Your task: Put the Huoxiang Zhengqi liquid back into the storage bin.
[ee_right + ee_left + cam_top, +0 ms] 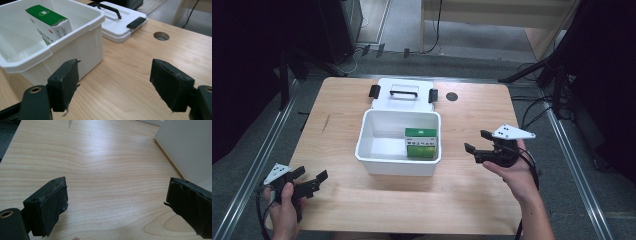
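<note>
- Both grippers sit low in the high view: left gripper [310,180] at lower left, jaws apart and empty over bare table [462,200].
- Right gripper [476,142] at right of centre, jaws wide apart, nothing between them, just beside the white bin [371,155].
- Green-and-white box [420,142] leans inside the bin, against its right wall.
- White lid [404,100] with black handle lies flat behind the bin, touching it.
</note>
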A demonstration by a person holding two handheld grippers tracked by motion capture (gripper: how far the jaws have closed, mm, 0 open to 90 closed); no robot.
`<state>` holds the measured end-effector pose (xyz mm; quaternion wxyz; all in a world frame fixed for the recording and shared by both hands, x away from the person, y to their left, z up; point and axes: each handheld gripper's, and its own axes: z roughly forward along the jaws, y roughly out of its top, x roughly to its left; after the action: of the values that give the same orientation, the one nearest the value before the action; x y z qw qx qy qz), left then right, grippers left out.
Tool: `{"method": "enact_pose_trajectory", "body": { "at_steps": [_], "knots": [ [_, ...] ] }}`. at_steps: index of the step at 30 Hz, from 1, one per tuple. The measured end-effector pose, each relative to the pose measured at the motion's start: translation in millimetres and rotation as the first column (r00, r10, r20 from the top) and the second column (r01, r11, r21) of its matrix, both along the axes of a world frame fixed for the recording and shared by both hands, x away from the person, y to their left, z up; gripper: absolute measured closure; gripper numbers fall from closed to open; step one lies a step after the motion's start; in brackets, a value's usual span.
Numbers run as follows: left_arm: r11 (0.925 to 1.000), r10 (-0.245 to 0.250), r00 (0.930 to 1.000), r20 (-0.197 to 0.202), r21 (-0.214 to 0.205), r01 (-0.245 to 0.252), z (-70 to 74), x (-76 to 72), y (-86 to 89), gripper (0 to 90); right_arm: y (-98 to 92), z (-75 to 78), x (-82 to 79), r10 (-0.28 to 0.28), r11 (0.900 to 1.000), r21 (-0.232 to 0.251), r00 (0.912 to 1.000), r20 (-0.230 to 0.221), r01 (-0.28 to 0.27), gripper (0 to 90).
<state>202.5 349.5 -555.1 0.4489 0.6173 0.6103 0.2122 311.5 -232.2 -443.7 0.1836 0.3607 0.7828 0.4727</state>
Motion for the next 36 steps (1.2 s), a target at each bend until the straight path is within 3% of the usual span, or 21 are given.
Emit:
{"method": "enact_pose_trajectory", "body": {
  "at_steps": [4,8,12,18,21,28,36],
  "knots": [
    [1.0000,0.000,1.0000,0.000,0.004,0.000,0.1,-0.1,-0.3,4.5,-9.6,-12.1,-10.5,-0.057,0.9984,-0.001,0.9983,0.009,0.057,18.7],
    [1.0000,0.001,1.0000,0.001,0.005,-0.001,0.1,-0.1,-0.5,4.5,-20.6,-22.3,-17.7,-0.107,0.9936,0.036,0.9942,0.007,0.107,16.5],
    [1.0000,0.002,1.0000,0.002,0.005,-0.002,0.2,-0.3,-0.6,4.5,-31.6,-30.2,-23.8,-0.135,0.9906,0.024,0.9908,0.008,0.135,16.0],
    [1.0000,0.003,1.0000,0.001,0.009,-0.003,0.3,-0.3,-0.8,4.5,-53.1,-43.2,-34.3,-0.165,0.9853,0.042,0.9862,-0.004,0.165,15.3],
    [1.0000,-0.001,1.0000,-0.003,0.010,0.001,0.1,-0.4,-1.0,4.5,-64.1,-51.0,-40.8,-0.190,0.9816,0.024,0.9819,0.004,0.189,14.2],
    [0.9999,-0.001,1.0000,-0.003,0.015,0.001,0.3,-0.5,-1.3,4.5,-92.1,-67.4,-55.8,-0.237,0.9705,0.044,0.9714,-0.005,0.237,13.8],
    [0.9999,0.000,1.0000,0.000,0.013,0.000,0.2,-0.6,-1.2,4.5,-110.1,-91.9,-70.6,-0.286,0.9557,0.064,0.9577,-0.035,0.287,13.8]
  ]
}}
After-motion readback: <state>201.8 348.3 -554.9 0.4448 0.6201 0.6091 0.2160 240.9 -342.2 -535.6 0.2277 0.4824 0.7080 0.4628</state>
